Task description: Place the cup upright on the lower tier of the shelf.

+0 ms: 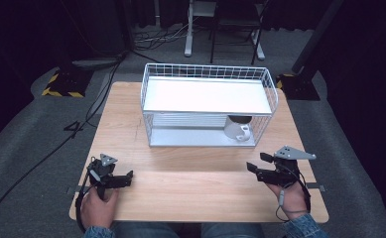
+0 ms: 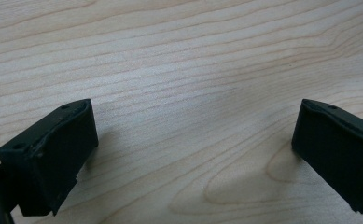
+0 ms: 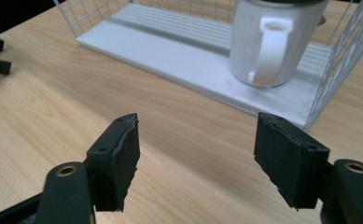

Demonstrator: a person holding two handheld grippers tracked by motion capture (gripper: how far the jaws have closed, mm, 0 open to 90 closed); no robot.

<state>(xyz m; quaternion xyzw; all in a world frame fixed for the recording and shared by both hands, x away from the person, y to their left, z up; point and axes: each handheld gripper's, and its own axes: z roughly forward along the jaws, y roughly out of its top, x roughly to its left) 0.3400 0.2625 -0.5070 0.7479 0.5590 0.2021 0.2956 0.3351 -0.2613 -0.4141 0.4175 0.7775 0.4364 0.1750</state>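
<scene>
A white mug (image 1: pixel 236 128) stands upright on the lower shelf of a white wire rack (image 1: pixel 206 97), at its right end. In the right gripper view the mug (image 3: pixel 272 42) is just ahead, handle facing me, on the rack's grey bottom plate (image 3: pixel 170 51). My right gripper (image 1: pixel 256 162) hovers over the table in front of the rack's right end, open and holding nothing (image 3: pixel 197 123). My left gripper (image 1: pixel 127 177) is near the table's front left, open over bare wood (image 2: pixel 195 112).
The wooden table (image 1: pixel 200 183) has free room between the two grippers and in front of the rack. The rack's wire wall (image 3: pixel 347 60) rises beside the mug. Cables and chair legs lie on the floor beyond the table.
</scene>
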